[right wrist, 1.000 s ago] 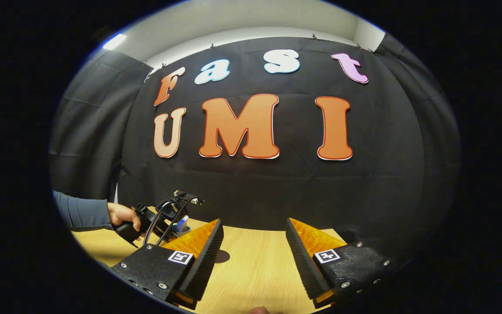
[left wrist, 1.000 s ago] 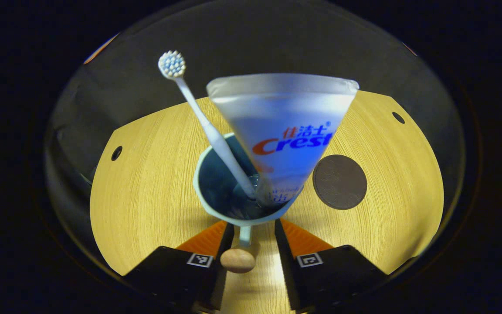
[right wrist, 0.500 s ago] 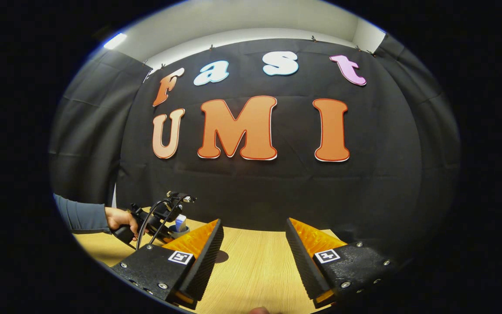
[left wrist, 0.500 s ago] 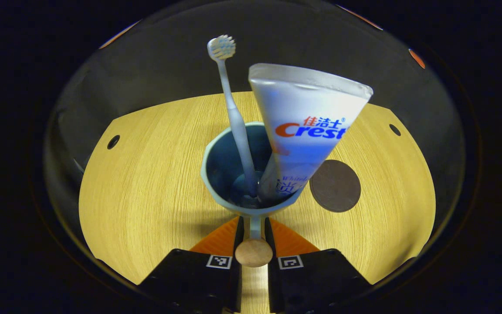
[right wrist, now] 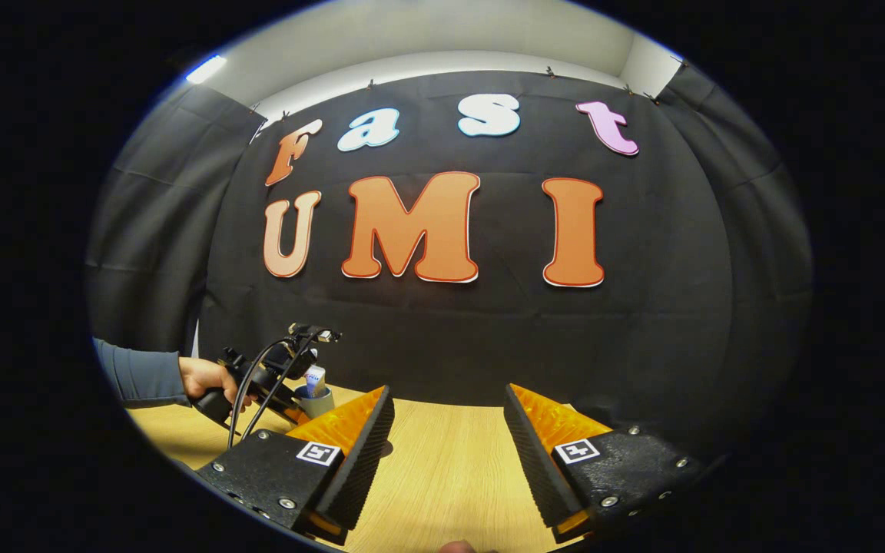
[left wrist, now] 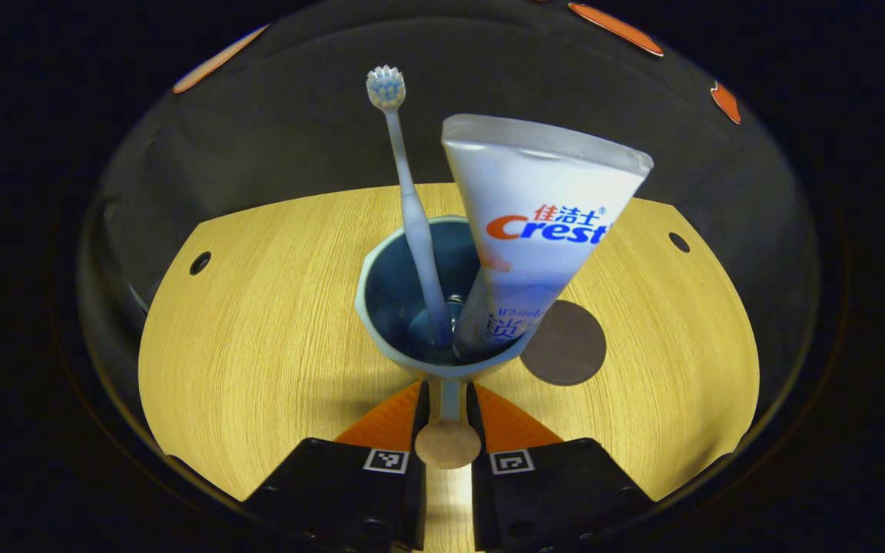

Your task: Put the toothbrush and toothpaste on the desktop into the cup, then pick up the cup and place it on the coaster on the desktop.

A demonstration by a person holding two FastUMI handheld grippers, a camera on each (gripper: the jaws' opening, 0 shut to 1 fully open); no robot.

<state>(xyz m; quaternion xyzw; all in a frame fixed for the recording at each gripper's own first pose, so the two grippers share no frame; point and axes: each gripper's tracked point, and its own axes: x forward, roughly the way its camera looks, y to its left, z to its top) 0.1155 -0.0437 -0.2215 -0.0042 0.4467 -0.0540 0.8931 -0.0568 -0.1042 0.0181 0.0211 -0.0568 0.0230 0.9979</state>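
In the left gripper view, the left gripper (left wrist: 447,399) sits at the bottom centre of the frame, its two fingers drawn in close and pinching the thin handle (left wrist: 449,399) of the cup (left wrist: 381,307). A round wooden knob (left wrist: 448,444) caps the near end of that handle, between the finger bases. The cup fills the middle of the frame over the wooden table (left wrist: 258,322); whether it rests on the wood or hangs just above it I cannot tell. Inside it the toothbrush (left wrist: 412,215) stands nearly upright, bristles up toward the upper centre, and the toothpaste (left wrist: 538,223) leans to the right, cap down, its flat crimped end uppermost. The dark round coaster (left wrist: 569,349) lies on the table just right of the cup, partly hidden behind it.

In the right gripper view, the right gripper (right wrist: 449,430) is at the bottom of the frame with its fingers spread wide and nothing between them, only bare wood beyond. At the lower left, farther off, a hand (right wrist: 208,378) in a dark sleeve (right wrist: 139,375) grips the other tool beside the cup.
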